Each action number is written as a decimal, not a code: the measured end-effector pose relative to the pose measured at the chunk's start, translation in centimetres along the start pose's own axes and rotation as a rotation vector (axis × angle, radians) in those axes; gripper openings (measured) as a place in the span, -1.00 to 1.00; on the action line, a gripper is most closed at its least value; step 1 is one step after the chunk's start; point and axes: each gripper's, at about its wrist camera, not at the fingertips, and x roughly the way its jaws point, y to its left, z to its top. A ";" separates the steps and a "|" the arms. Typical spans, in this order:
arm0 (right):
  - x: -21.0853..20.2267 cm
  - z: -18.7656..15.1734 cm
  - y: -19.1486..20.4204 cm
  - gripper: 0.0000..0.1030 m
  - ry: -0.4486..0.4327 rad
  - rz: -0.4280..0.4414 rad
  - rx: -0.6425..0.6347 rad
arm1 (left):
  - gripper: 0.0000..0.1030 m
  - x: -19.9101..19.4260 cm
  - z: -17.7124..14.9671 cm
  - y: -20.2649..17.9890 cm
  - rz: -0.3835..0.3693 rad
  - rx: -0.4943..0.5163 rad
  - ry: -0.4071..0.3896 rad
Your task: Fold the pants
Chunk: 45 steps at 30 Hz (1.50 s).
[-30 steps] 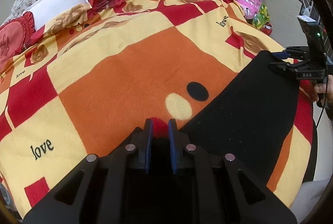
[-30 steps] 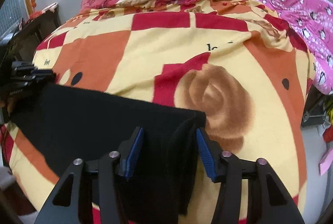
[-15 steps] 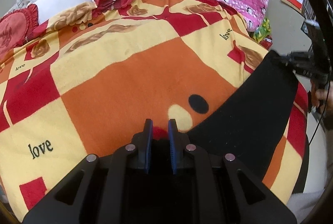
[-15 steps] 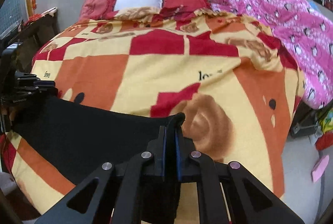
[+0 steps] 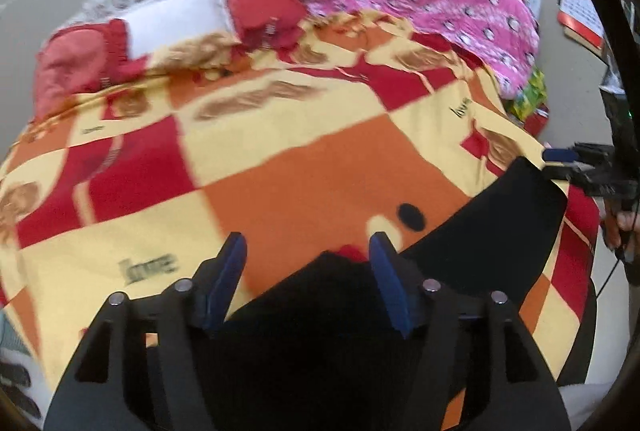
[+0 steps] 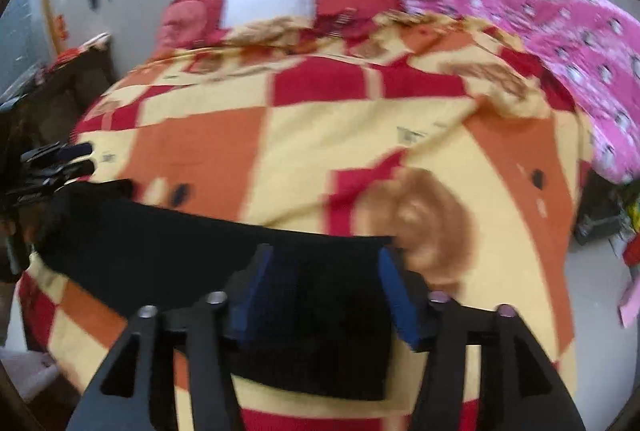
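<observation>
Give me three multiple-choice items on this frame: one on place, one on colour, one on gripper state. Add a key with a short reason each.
1. Where do the pants lie?
A. On the near edge of the patterned blanket
B. On the white pillow
C. On the floor

2. What colour are the pants?
A. Pink
B. Black
C. Grey

3. How do the two grippers stand?
A. Both shut on the cloth
B. Left open, right shut
C. Both open

Key:
1 A: the dark cloth is spread along the blanket's near edge, far from the pillow.
2 B: the cloth is plain black in both views.
3 C: the left gripper and right gripper both show a wide gap between their blue pads, with cloth beneath them.
</observation>
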 end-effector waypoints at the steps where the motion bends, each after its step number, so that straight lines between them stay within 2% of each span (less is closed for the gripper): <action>1: -0.1 0.1 1.5 0.26 -0.007 0.049 -0.023 | 0.24 -0.6 -0.4 0.6 0.020 -0.013 0.001; 5: 1.0 0.7 7.4 0.28 -0.004 0.214 -0.086 | 0.34 -3.3 -3.0 3.6 0.090 -0.119 0.002; 10: 3.7 2.1 15.5 0.28 0.001 0.386 -0.158 | 0.35 -5.4 -7.1 6.5 0.202 -0.219 0.014; 12: 4.7 2.8 18.4 0.28 0.011 0.432 -0.186 | 0.37 -6.0 -8.8 7.7 0.241 -0.284 0.018; 16: 6.9 3.7 24.1 0.28 0.028 0.480 -0.250 | 0.40 -6.0 -11.0 9.3 0.248 -0.385 0.032; 19: 9.2 4.2 26.3 0.24 0.055 0.457 -0.256 | 0.40 -5.3 -12.7 10.1 0.268 -0.444 0.066; 20: 10.3 4.3 26.6 0.16 0.077 0.443 -0.257 | 0.40 -5.0 -13.1 10.2 0.267 -0.458 0.075; 21: 11.1 4.2 27.0 0.01 0.093 0.417 -0.265 | 0.40 -4.9 -13.7 10.4 0.275 -0.467 0.073; 23: 13.1 4.1 27.0 -0.06 0.109 0.314 -0.281 | 0.41 -5.2 -14.2 10.2 0.283 -0.452 0.048; 24: 13.2 4.2 26.8 -0.06 0.089 0.315 -0.279 | 0.42 -5.3 -14.3 10.1 0.282 -0.443 0.050; 28: 13.1 4.6 26.1 -0.13 0.103 0.304 -0.230 | 0.45 -5.6 -14.8 10.2 0.274 -0.432 0.037; 29: 12.7 4.7 26.1 -0.06 0.108 0.298 -0.222 | 0.45 -5.7 -14.8 10.3 0.269 -0.433 0.037; 32: 11.4 4.6 26.0 -0.04 0.109 0.305 -0.204 | 0.47 -5.8 -14.8 10.4 0.266 -0.428 0.033; 34: 9.8 4.2 26.0 0.07 0.095 0.322 -0.185 | 0.50 -5.8 -14.9 10.3 0.264 -0.425 0.027; 36: 8.4 3.7 26.3 0.31 0.076 0.334 -0.168 | 0.52 -5.8 -15.0 10.4 0.259 -0.428 0.016; 38: 7.4 2.8 26.8 0.39 0.067 0.326 -0.175 | 0.57 -5.8 -15.0 10.4 0.253 -0.430 0.011; 41: 7.2 1.5 27.5 0.40 0.069 0.272 -0.200 | 0.62 -5.9 -15.1 10.5 0.244 -0.435 0.007; 45: 8.7 0.7 27.4 0.40 0.110 0.267 -0.175 | 0.66 -6.0 -15.3 10.6 0.241 -0.449 0.001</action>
